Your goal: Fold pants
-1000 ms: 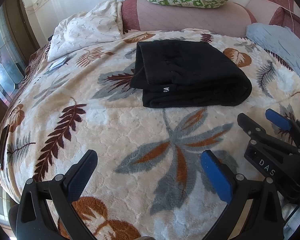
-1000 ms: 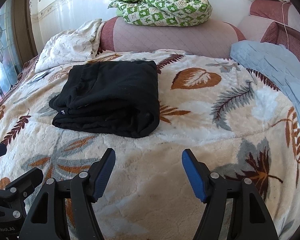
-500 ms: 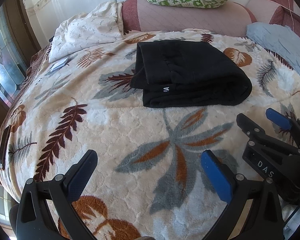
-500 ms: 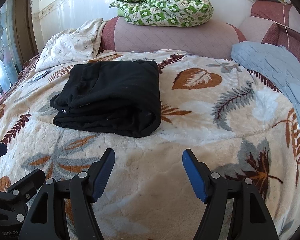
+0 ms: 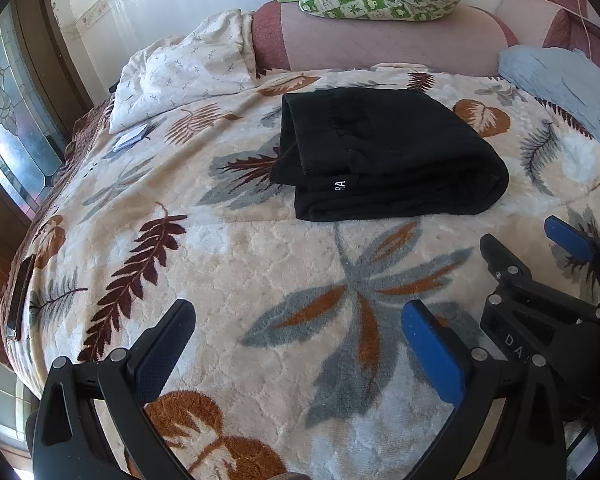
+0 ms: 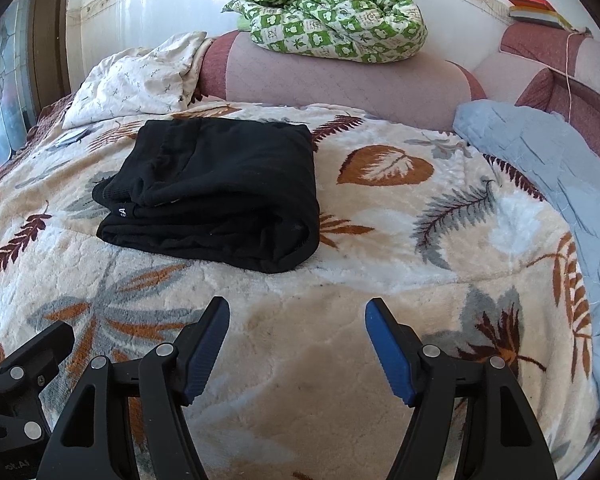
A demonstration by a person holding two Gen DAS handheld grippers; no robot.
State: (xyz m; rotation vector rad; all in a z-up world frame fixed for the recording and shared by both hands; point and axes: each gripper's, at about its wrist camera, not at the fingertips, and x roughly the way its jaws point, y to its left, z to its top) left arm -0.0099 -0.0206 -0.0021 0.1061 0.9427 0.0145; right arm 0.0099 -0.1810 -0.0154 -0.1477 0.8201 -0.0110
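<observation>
The black pants (image 5: 388, 156) lie folded in a compact bundle on the leaf-patterned blanket (image 5: 260, 264), with a small white label on the near edge. They also show in the right wrist view (image 6: 220, 192). My left gripper (image 5: 296, 328) is open and empty, well short of the pants, over the blanket. My right gripper (image 6: 296, 328) is open and empty, also short of the pants. The right gripper also shows at the right edge of the left wrist view (image 5: 540, 248).
A green checked quilt (image 6: 332, 12) lies on the pink headboard (image 6: 340, 80). A white pillow (image 6: 136, 80) is at the back left. A light blue blanket (image 6: 548, 168) lies along the right. A phone (image 5: 20, 292) lies at the bed's left edge.
Both grippers have tilted slightly, so the pants sit a little lower in each view. The pants have not moved and both grippers stay open.
</observation>
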